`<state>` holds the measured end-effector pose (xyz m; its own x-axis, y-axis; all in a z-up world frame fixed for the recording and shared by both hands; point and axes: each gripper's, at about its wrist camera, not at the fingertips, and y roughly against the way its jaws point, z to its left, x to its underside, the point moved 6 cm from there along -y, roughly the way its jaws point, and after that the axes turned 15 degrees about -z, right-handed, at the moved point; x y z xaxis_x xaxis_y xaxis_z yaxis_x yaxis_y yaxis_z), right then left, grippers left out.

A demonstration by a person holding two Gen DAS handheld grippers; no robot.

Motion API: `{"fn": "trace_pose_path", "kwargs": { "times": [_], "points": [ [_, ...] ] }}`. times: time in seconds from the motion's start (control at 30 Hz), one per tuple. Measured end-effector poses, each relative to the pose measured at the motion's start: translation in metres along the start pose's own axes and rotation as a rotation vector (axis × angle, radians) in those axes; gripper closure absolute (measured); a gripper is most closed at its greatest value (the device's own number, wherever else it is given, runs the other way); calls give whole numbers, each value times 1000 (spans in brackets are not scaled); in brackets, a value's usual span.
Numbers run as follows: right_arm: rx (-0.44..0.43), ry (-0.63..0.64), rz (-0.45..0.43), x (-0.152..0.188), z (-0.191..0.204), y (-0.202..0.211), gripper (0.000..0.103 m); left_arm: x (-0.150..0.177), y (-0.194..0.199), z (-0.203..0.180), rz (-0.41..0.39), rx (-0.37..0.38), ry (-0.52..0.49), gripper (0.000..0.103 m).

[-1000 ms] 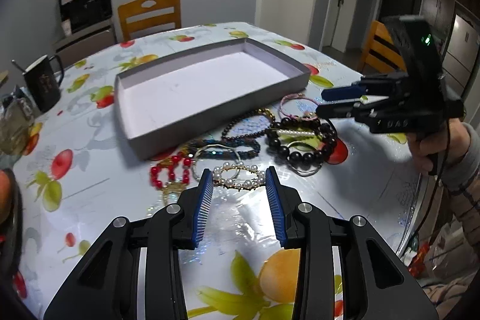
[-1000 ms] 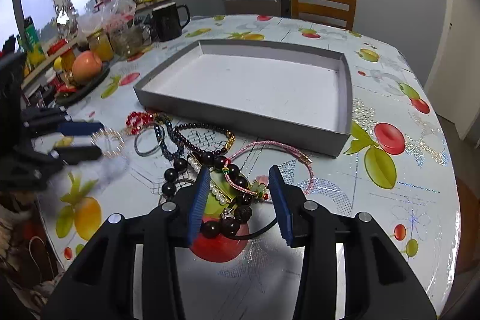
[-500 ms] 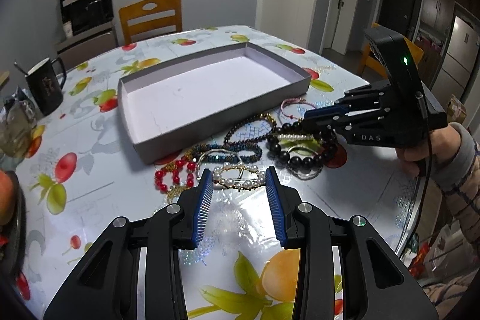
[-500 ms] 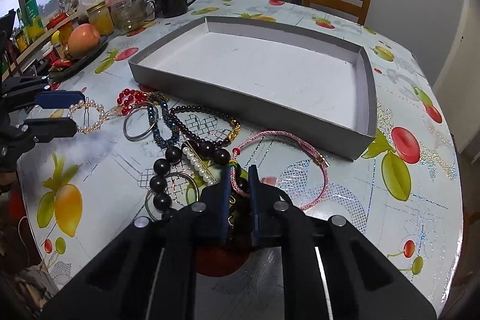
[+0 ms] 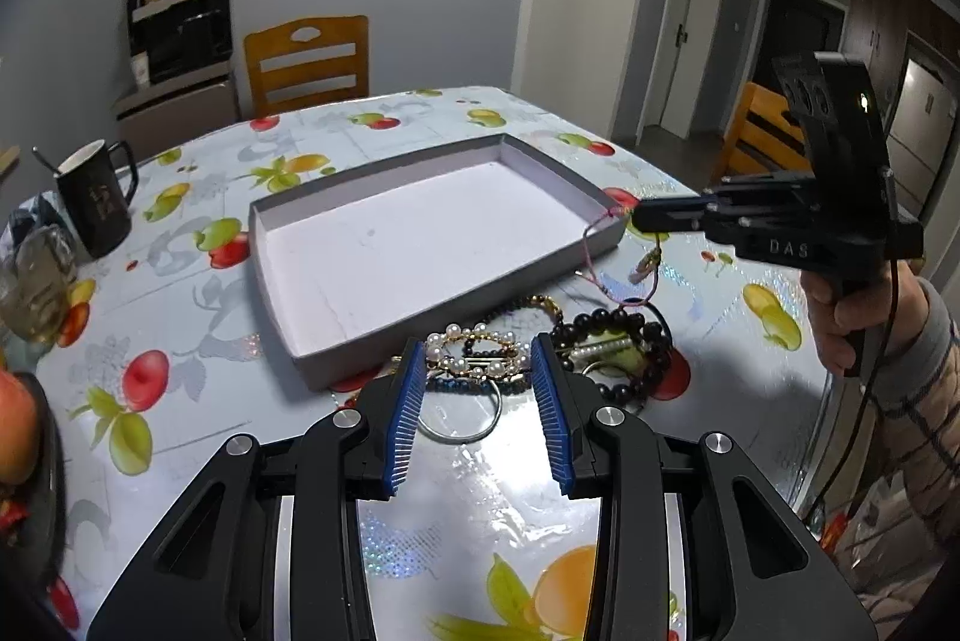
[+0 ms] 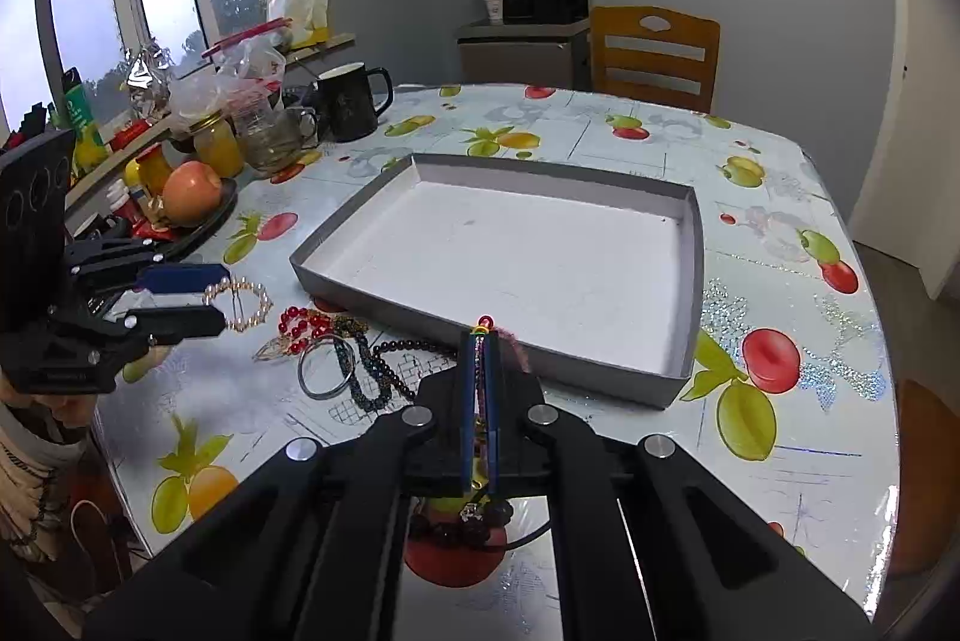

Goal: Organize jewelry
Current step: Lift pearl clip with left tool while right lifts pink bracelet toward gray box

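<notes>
A grey tray [image 5: 591, 189] [image 6: 372, 293] with a white floor stands on the fruit-print table. My left gripper [image 5: 474, 350] [image 6: 223, 301] holds a pearl bracelet [image 5: 474, 354] [image 6: 239, 303] between its blue pads, lifted above the jewelry pile. My right gripper [image 6: 480, 341] [image 5: 636, 218] is shut on a pink cord bracelet [image 5: 591, 260] [image 6: 482, 326], which hangs beside the tray's near right corner. On the table lie a black bead bracelet [image 5: 624, 335], a silver bangle [image 5: 459, 416] [image 6: 321, 368], a red bead bracelet [image 6: 300, 326] and a dark blue bead strand [image 6: 366, 371].
A black mug [image 5: 96, 200] [image 6: 351, 101], glass jars [image 6: 264, 134], a plate with an apple [image 6: 192, 185] and bottles stand along the table's window side. Wooden chairs [image 5: 306, 62] [image 5: 762, 143] stand at the far and right sides.
My right gripper closed on the pink cord bracelet and lifted it off the table toward the tray. My left gripper rose with the pearl bracelet between its pads.
</notes>
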<state>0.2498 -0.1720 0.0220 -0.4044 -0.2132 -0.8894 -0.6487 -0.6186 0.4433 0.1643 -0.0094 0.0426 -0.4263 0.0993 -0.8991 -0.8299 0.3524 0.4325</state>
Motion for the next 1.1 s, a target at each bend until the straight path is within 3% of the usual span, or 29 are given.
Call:
{"fn": "trace_pose_path", "kwargs": {
  "times": [0.1,0.3,0.33,0.4,0.53,0.63,0.77,1.1],
  "points": [
    [-3,-2,33,12,-1,-7,77,1,-1,-1,4,1,0,66],
    [2,-34,64,27,-9,-18,76,3,-2,-3,12,1,-5,66],
    [-8,-35,78,30,-7,-20,74,3,-2,-3,13,1,-7,66],
    [-26,-20,90,34,-1,-21,59,4,-3,-4,14,3,-6,66],
    [-55,52,133,47,20,-28,58,7,-6,-5,20,8,-5,66],
    [-57,100,155,53,29,-34,61,8,-8,-7,24,11,-7,66],
    [-81,111,173,57,35,-39,99,7,-9,-7,26,12,-6,66],
    [-136,44,108,33,37,-23,100,0,-10,-3,8,15,4,66]
  ]
}}
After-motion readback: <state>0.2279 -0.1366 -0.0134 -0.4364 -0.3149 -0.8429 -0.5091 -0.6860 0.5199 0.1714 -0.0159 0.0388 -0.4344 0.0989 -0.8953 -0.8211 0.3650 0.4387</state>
